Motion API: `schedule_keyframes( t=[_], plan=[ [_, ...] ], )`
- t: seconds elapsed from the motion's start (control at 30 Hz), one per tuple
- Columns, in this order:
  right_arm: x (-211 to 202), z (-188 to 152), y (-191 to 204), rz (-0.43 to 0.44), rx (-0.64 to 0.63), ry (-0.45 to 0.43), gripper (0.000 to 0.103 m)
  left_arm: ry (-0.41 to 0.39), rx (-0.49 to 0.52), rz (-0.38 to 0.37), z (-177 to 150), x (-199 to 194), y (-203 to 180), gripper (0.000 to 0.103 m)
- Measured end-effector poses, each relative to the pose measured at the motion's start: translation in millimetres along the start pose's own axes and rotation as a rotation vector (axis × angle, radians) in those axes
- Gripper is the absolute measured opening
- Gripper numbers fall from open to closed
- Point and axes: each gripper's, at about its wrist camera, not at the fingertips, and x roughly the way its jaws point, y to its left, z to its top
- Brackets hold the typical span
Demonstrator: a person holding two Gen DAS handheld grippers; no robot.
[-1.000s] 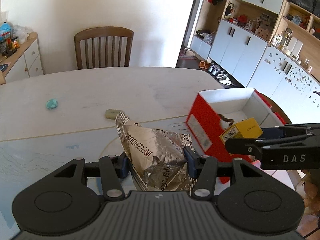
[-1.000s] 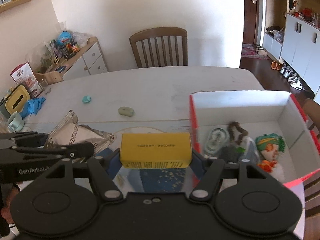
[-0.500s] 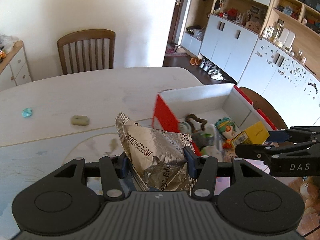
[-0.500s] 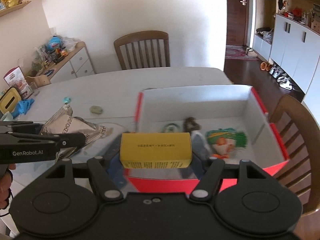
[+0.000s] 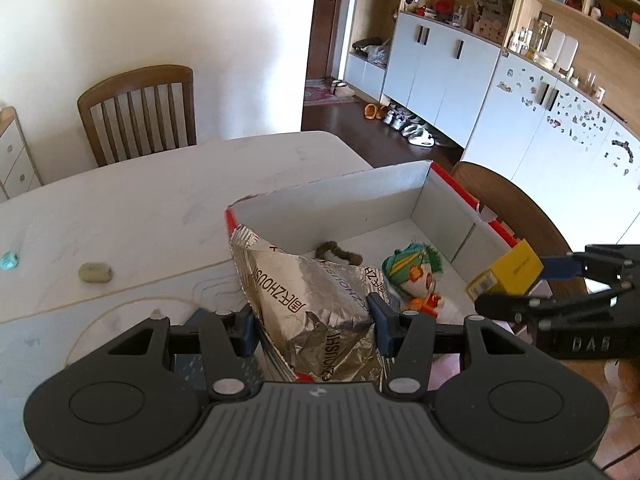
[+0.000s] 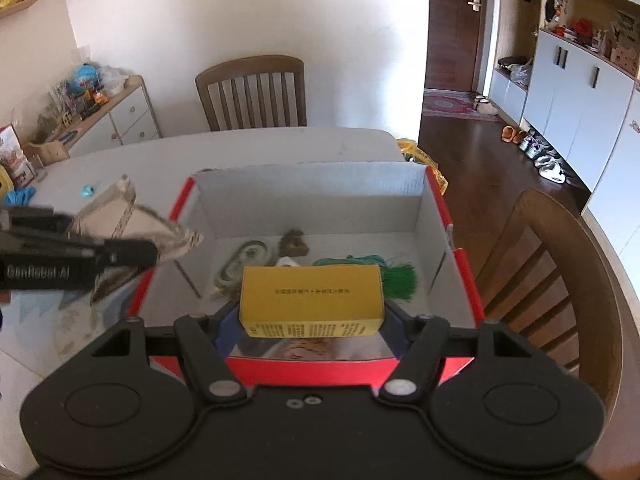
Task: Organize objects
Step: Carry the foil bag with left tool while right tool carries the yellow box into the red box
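This is a home, in its dining and entry area. A brown slat-backed wooden chair (image 6: 251,92) is standing at the far side of a pale marble-look desk (image 5: 160,200). Pairs of shoes and slippers (image 5: 404,124) are lying on the dark wood floor (image 6: 472,152) beneath tall pale-blue cupboards with open wooden shelves (image 5: 448,68) that are carrying ornaments and jars. A white drawer sideboard (image 6: 120,120) is crowded with household bits, and a dark brown door (image 6: 456,24) is showing beyond.
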Motion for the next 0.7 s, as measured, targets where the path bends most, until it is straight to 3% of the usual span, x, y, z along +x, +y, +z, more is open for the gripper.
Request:
schedule_keyframes(
  t=[0.27,0.4,0.7],
  plan=[
    [24,5,-14,0.013,-0.052,0.025,0.069,0.032,-0.023,-0.018,28,38,-13,0.053],
    [39,8,-17,0.000,-0.100,0.033,0.069,0.057,-0.003,0.009,38,63,-21,0.053],
    [71,6,-20,0.006,-0.139,0.072,0.069,0.132,-0.012,0.042,39,116,-25,0.053]
  ],
)
